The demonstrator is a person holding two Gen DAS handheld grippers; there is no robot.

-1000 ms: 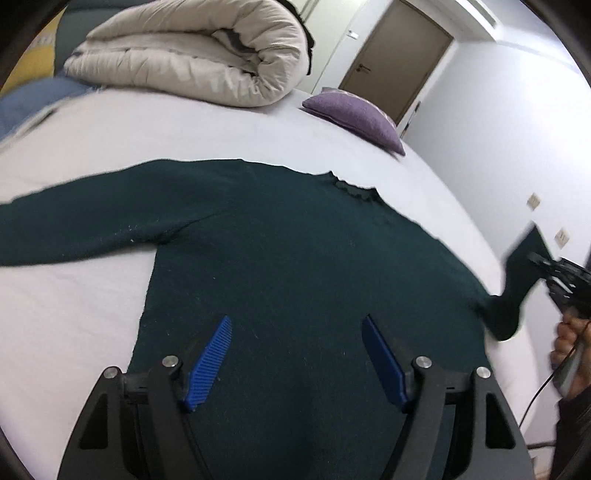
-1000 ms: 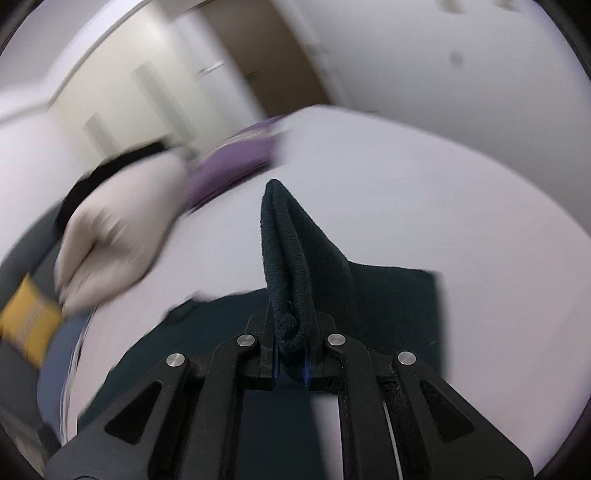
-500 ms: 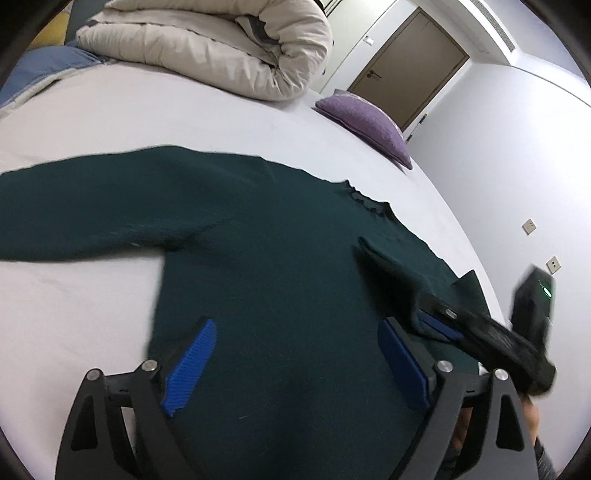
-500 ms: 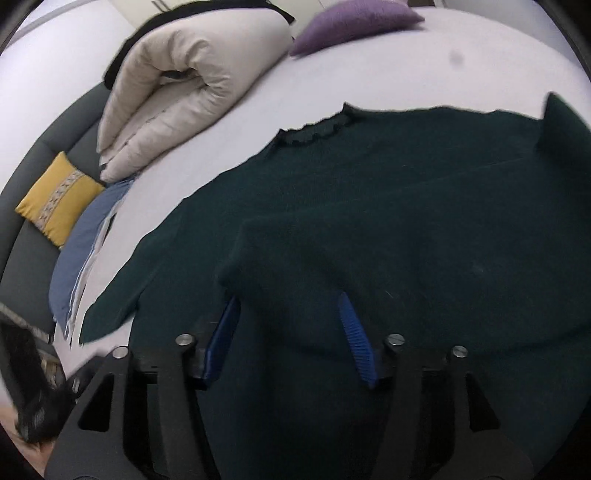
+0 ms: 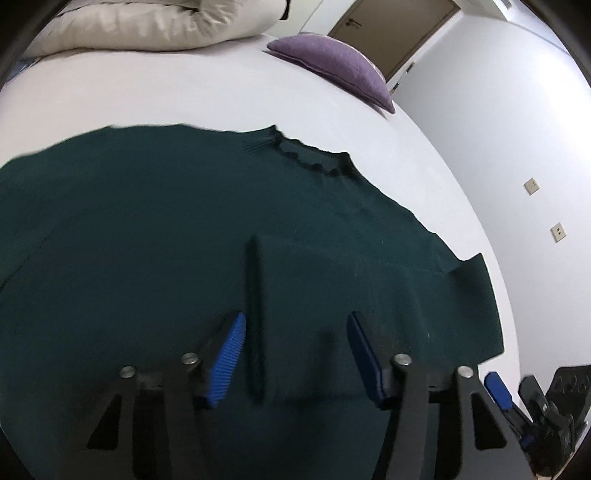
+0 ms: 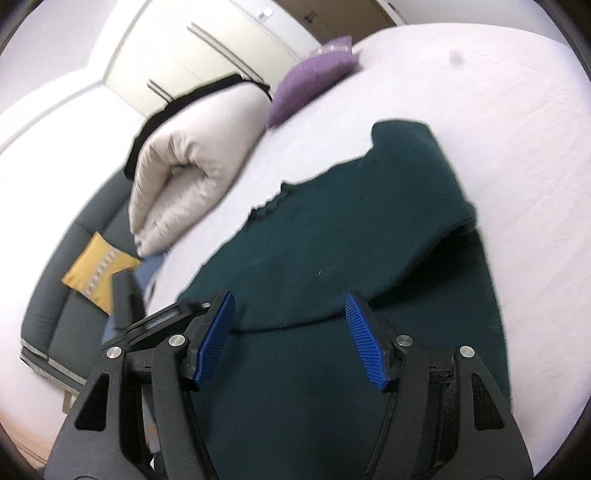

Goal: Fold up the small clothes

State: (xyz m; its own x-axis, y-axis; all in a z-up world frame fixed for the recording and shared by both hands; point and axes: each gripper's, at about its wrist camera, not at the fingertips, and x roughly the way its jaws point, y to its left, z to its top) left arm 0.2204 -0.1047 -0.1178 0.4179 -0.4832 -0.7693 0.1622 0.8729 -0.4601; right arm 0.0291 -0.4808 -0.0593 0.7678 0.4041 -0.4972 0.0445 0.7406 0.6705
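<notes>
On the white bed [image 5: 184, 85] we have the dark green sweater [image 5: 147, 229] laid flat, neckline [image 5: 314, 162] toward the far side. One sleeve [image 5: 332, 295] is folded across the body, its cuff edge [image 5: 255, 314] running as a dark vertical line in the left wrist view. In the right wrist view the same sleeve [image 6: 369, 240] sits raised over the body with a shadowed gap under it on the right.

Left gripper [image 5: 295, 354] sits low over the folded sleeve; its jaws have just been closing but stand apart, blue pads [image 5: 225, 362] not pressing on cloth (cuff edge lies in the gap between them, whether it touches we can't tell). Right gripper [image 6: 291, 339] has its jaws parted too, having just been opening, nothing pinched, sleeve edge just beyond its tips. It also shows at the lower right corner of the left wrist view.

Beyond the sweater: rolled beige duvet [image 6: 184, 166], purple pillow [image 5: 332, 70], yellow cushion [image 6: 96, 269] on a grey sofa [image 6: 55, 314], brown door [image 5: 399, 33].
</notes>
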